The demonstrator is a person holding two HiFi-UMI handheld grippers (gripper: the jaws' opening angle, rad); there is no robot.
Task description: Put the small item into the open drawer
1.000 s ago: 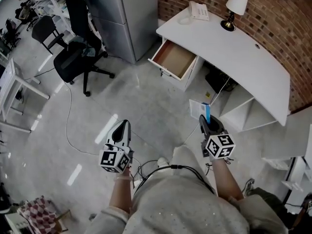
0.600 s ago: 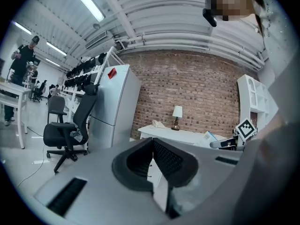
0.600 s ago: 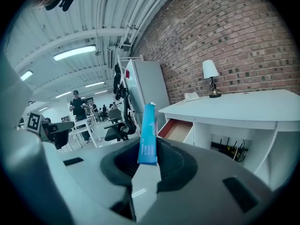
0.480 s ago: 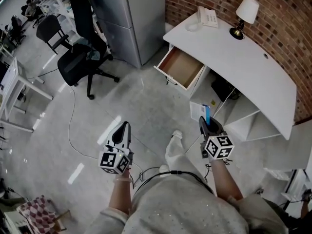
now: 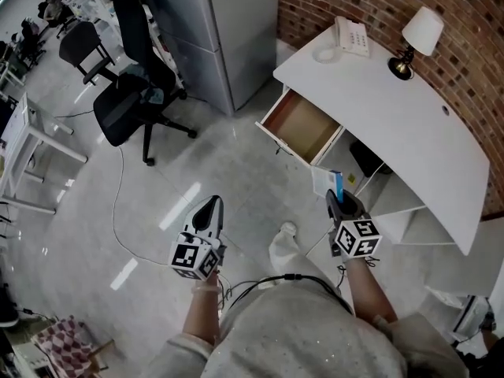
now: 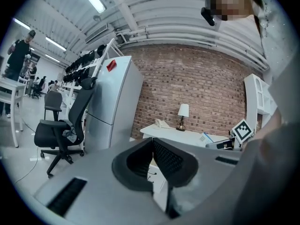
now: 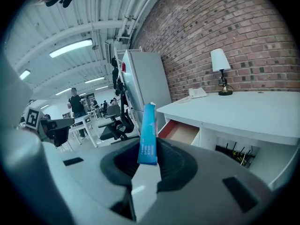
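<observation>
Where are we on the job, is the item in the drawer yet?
Not yet. Done: drawer is open and empty. In hand: right gripper clamps the small blue item. Left: carry it to the drawer and release it.

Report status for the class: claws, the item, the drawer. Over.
Left claw shut, empty. Right claw shut on blue packet, upright. Drawer open, ahead, not yet reached. No obstacle seen on floor between.
</observation>
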